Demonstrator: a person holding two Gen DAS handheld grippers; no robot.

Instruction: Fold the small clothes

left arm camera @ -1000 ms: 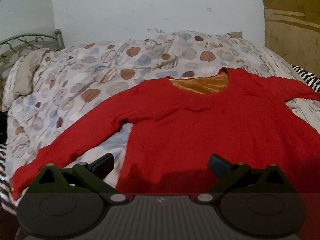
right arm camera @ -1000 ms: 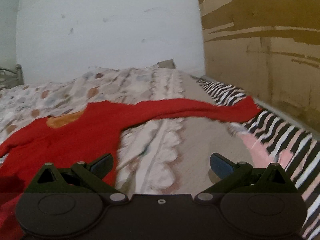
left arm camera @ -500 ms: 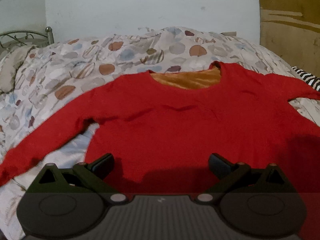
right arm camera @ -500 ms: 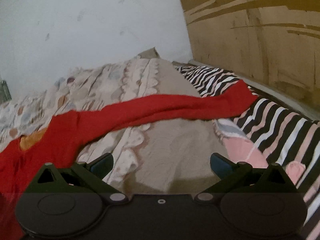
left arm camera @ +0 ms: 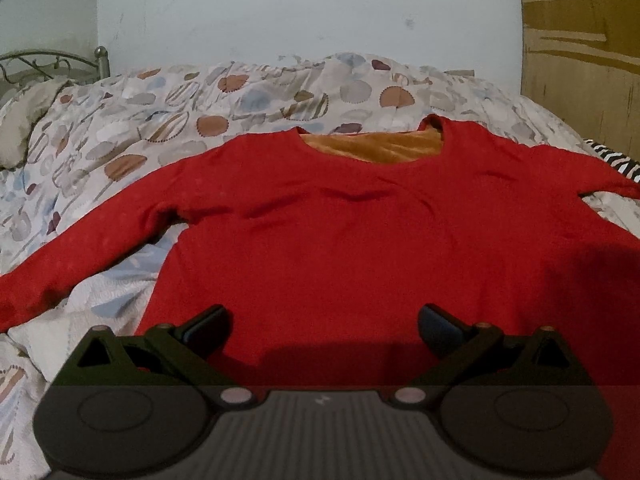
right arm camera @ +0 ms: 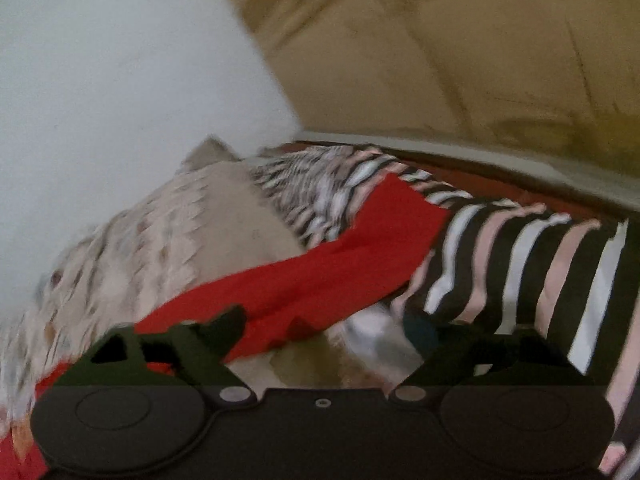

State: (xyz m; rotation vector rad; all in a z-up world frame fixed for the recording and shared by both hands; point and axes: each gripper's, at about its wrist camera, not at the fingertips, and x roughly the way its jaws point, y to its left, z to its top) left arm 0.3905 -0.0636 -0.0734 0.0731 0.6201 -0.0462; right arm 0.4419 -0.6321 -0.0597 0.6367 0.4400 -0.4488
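Red sweater (left arm camera: 360, 240) lies spread flat on bed (left arm camera: 140, 120); left gripper (left arm camera: 322, 326) wide open, empty, over its hem; right gripper (right arm camera: 326, 324) closing, nothing pinched, toward sleeve (right arm camera: 360, 248)—sleeve fold next, likely.

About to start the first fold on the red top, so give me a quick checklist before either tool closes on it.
1. Red top spread flat, neckline away: ok.
2. Left tool open over the hem, nothing gripped: ok.
3. Right tool closing near the right sleeve, pads not yet on cloth: ok.
4. Right sleeve off the striped blanket: not ok, its cuff lies on it.
5. Left sleeve laid out straight: ok.
6. Right view sharp enough to aim: not ok, blurred.
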